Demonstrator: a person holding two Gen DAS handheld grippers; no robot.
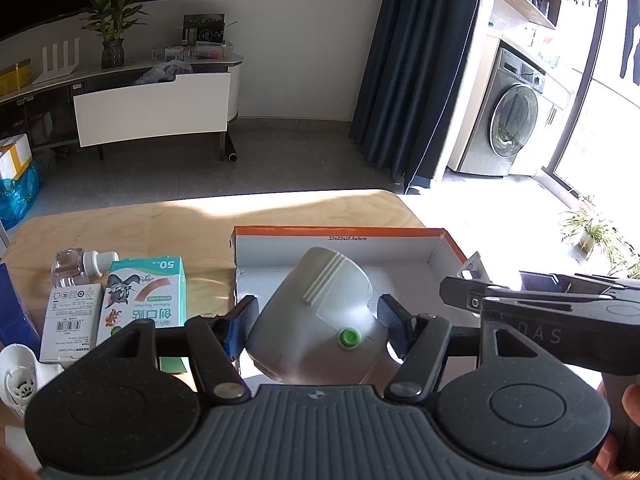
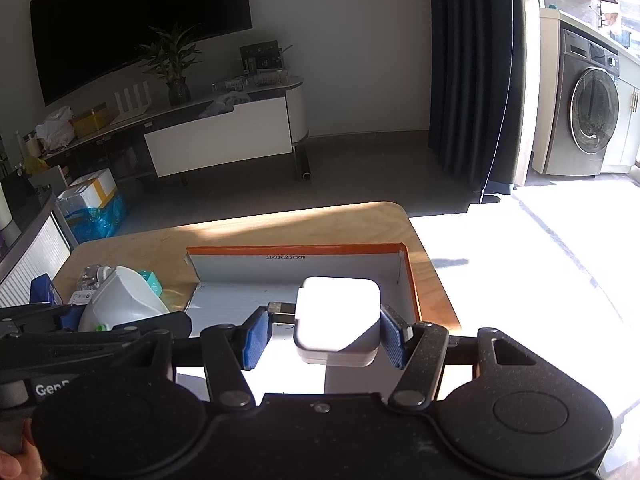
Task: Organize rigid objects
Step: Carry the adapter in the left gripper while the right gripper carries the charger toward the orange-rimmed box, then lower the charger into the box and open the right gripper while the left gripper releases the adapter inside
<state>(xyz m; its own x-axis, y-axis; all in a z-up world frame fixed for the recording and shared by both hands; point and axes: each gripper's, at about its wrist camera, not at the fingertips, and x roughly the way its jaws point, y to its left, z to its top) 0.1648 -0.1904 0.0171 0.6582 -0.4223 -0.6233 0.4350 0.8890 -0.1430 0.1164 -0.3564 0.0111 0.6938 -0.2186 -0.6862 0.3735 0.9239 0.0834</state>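
Both grippers were busy over the wooden table (image 1: 120, 216). The left gripper (image 1: 318, 322) was clamped on a white gadget (image 1: 320, 316) with a small green button, pads squeezing it from both sides, sitting dead centre of the left wrist view just over the near edge of the orange-rimmed box (image 1: 340, 232). The right gripper (image 2: 324, 336) had a white charger block (image 2: 338, 312) between its blue pads; the right pad touched it, but the left one looked a bit off, so can't really tell whether it was squeezing. That block hung over the box too. At lower left sat a bandage box (image 1: 148, 296), a small bottle (image 1: 80, 266) and a white carton (image 1: 70, 320).
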